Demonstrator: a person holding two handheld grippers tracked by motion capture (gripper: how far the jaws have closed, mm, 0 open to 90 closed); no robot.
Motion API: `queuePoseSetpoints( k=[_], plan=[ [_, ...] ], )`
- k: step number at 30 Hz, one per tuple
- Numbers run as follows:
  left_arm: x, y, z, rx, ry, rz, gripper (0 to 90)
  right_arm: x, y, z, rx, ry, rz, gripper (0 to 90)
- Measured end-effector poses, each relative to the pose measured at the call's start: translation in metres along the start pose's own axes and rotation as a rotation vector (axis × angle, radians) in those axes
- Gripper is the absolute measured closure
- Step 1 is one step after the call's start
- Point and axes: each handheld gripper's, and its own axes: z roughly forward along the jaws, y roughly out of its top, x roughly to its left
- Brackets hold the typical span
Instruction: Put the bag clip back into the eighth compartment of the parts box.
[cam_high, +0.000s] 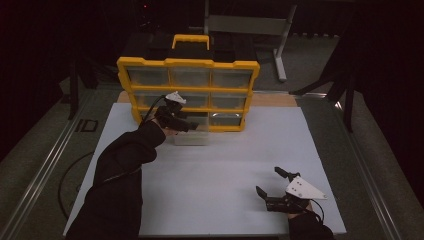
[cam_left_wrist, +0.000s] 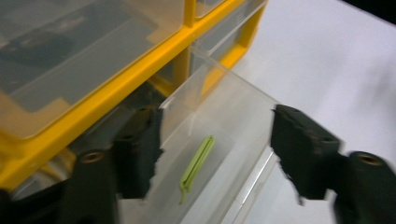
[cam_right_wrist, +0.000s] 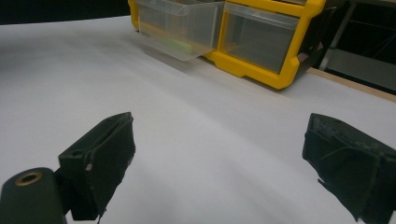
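Starting from the near edge of the white table (cam_high: 225, 165), the right gripper (cam_high: 272, 187) rests low with its jaws spread wide and nothing between them — it is well apart from the work. Farther in, the left gripper (cam_high: 192, 126) is at the clear drawer (cam_left_wrist: 219, 140), which is pulled out from the bottom row of the yellow organizer (cam_high: 188, 63). Its jaws stand open, one on each side of the drawer, not closed on it as far as I can tell. Inside the drawer lies a small green clip (cam_left_wrist: 197, 167), just ahead of the jaws and a little below them. Its long axis runs roughly along the gripper's pointing direction, so I judge the jaws would close across its narrow width. The left hand is clearly the nearer one.
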Motion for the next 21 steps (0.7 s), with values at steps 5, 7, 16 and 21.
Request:
queuePoseSetpoints(
  k=[5, 7, 16, 21],
  plan=[
    [-0.003, 0.001, -0.004, -0.003, -0.001, -0.010, 18.0, 0.000, 0.000, 0.001, 0.001, 0.000, 0.000, 9.1],
    [-0.005, 0.001, -0.006, -0.010, -0.005, -0.011, 15.9, 0.000, 0.000, 0.000, 0.002, -0.001, -0.001, 9.1],
    [-0.012, -0.001, -0.011, -0.008, -0.022, -0.020, 1.7, 0.000, 0.000, 0.000, 0.001, -0.002, 0.002, 9.1],
    [-0.018, -0.006, -0.018, -0.017, -0.019, -0.011, 0.0, 0.000, 0.000, 0.000, -0.001, -0.003, 0.006, 9.1]
  ],
)
